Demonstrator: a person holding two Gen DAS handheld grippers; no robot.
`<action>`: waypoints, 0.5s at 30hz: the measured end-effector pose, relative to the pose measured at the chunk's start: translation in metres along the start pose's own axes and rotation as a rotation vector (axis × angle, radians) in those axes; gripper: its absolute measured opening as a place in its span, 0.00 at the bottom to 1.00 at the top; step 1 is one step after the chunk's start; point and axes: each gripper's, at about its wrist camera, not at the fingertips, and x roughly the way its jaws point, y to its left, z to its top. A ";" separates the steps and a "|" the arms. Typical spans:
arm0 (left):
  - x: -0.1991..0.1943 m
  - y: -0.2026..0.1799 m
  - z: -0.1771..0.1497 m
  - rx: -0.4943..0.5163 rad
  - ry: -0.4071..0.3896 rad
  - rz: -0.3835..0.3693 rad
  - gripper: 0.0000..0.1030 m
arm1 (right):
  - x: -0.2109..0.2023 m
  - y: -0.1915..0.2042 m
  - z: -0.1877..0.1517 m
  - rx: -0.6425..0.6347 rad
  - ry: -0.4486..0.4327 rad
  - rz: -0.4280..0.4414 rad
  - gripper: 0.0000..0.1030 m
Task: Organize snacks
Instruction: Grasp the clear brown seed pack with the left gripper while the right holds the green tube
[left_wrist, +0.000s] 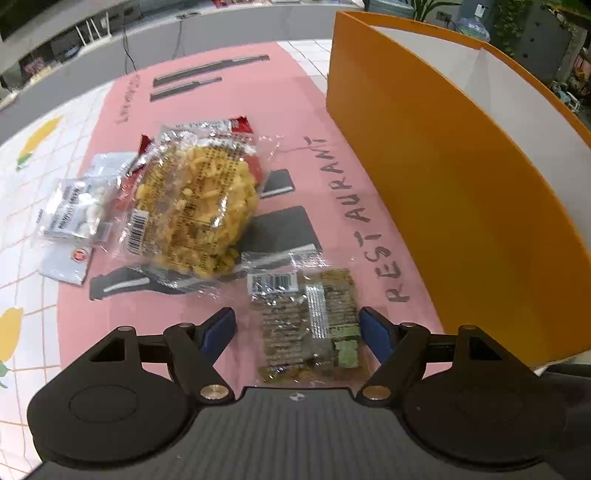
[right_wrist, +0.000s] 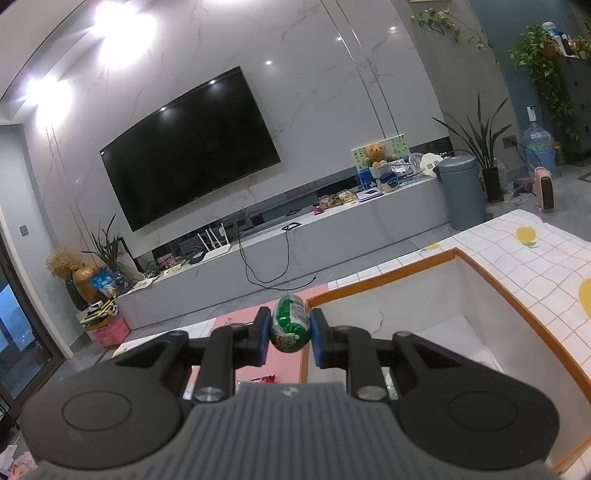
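In the left wrist view, the left hand-held gripper (left_wrist: 297, 330) is standing with its blue pads spread wide apart, straddling a flat clear packet of brown-green bars (left_wrist: 308, 325) that is lying on the pink mat (left_wrist: 236, 96) at lower centre; neither pad is pressing on it. Above and left, a clear bag of yellow crisps (left_wrist: 195, 206) is overlapping a red wrapper and small white packets (left_wrist: 74, 212). An orange box (left_wrist: 443, 192) is filling the right side. In the right wrist view, the right hand-held gripper (right_wrist: 290, 334) is clamping a green wrapped snack (right_wrist: 290, 326) above the box's near corner on the bench (right_wrist: 517, 254).
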 end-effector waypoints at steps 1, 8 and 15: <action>0.000 0.000 0.000 -0.002 -0.002 0.001 0.86 | 0.000 0.000 0.000 -0.003 -0.002 0.001 0.20; -0.005 -0.001 0.000 -0.004 -0.019 -0.038 0.65 | -0.001 0.001 -0.001 -0.008 -0.005 -0.005 0.20; -0.026 0.003 -0.003 -0.040 -0.059 -0.074 0.63 | -0.005 0.001 0.004 -0.062 0.055 -0.018 0.20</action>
